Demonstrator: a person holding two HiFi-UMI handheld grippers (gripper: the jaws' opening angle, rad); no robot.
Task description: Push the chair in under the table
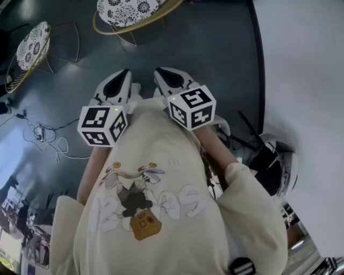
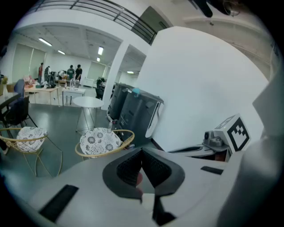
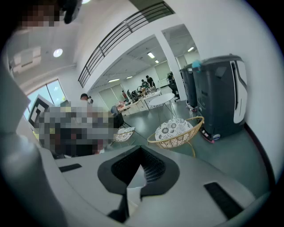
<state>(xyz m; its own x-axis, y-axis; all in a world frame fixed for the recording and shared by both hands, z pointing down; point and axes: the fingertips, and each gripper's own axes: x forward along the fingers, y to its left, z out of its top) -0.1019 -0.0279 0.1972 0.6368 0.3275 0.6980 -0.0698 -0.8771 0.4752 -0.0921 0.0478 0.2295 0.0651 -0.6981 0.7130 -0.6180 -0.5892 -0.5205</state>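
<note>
A wicker chair with a flower-patterned cushion stands on the dark floor ahead of me. It appears again as the chair and the chair. A round white table stands beyond it, also seen as the table. I hold both grippers close to my chest, well short of the chair. My left gripper is shut and holds nothing, tips meeting. My right gripper is beside it, also shut and holding nothing.
A second wicker chair stands to the left, with loose cables on the floor near it. Dark grey machines line the white wall on the right. People work at desks far back.
</note>
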